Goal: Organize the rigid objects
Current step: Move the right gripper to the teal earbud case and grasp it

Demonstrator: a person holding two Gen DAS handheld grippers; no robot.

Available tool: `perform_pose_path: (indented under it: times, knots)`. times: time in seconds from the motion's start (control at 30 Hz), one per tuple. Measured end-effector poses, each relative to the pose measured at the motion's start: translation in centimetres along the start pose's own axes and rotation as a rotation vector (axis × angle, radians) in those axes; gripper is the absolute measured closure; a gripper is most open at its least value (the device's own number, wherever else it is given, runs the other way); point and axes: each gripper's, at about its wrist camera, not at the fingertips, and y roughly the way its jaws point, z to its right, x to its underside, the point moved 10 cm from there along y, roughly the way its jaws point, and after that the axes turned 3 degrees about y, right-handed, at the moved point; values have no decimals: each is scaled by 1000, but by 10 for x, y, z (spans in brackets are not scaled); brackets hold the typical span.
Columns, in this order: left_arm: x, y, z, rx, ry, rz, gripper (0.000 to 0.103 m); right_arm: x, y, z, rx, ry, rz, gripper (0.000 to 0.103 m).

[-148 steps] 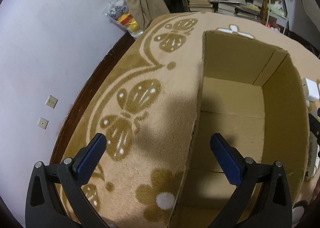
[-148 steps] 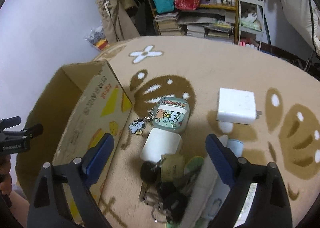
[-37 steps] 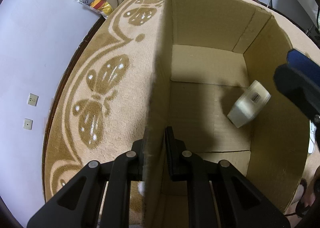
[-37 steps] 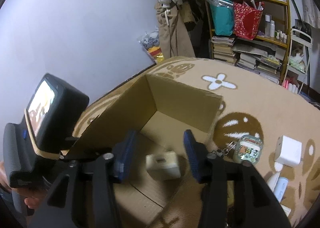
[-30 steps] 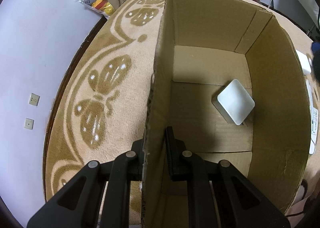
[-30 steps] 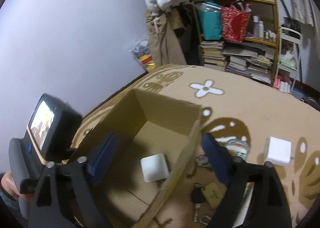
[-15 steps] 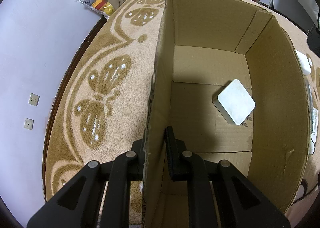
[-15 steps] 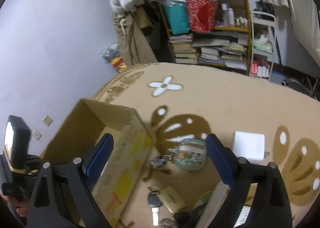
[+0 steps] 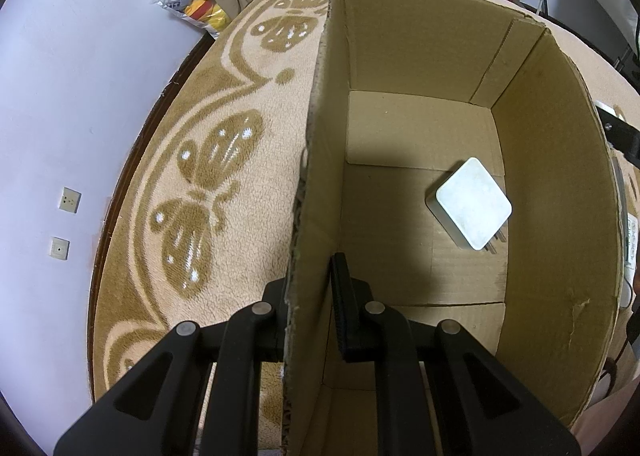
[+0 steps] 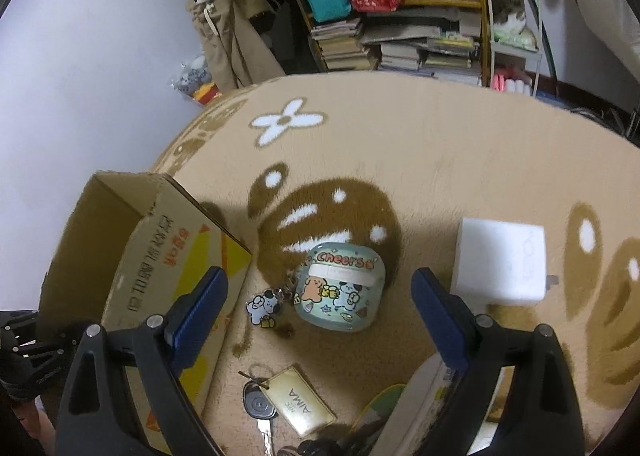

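The left gripper [image 9: 310,296] is clamped on the left wall of the cardboard box [image 9: 420,32], one finger outside and one inside. A white charger [image 9: 472,214] lies flat on the box floor near the right wall, its prongs toward the near side. The right gripper [image 10: 320,308] is held above the rug [image 10: 420,160] with its blue-padded fingers [image 10: 198,306] wide apart and nothing between them. Between the fingers lies a pale green earbud case [image 10: 340,288] printed "cheers", with a cartoon dog charm [image 10: 260,306] attached. A second white charger [image 10: 500,260] lies to its right. A key [image 10: 258,404] with a tag [image 10: 300,400] reading "AIMA" lies nearer. Printing on the box's outer face cannot be read.
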Motion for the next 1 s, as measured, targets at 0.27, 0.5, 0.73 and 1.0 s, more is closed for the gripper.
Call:
perform_pose_path:
  times: [0.27, 0.5, 0.73, 1.0]
  knots:
    - [0, 1, 1, -2, 0, 0, 90, 12, 23, 4, 15, 22, -90, 14]
    - [0, 1, 1, -10, -1, -2, 89, 17, 35, 2, 34, 12, -119, 22]
    - [-1, 1, 0, -19, 5, 1, 89, 17, 36, 3, 93, -43, -111, 40]
    - [-3, 2, 0, -12, 3, 3, 89, 17, 22, -10, 60, -89, -83, 41]
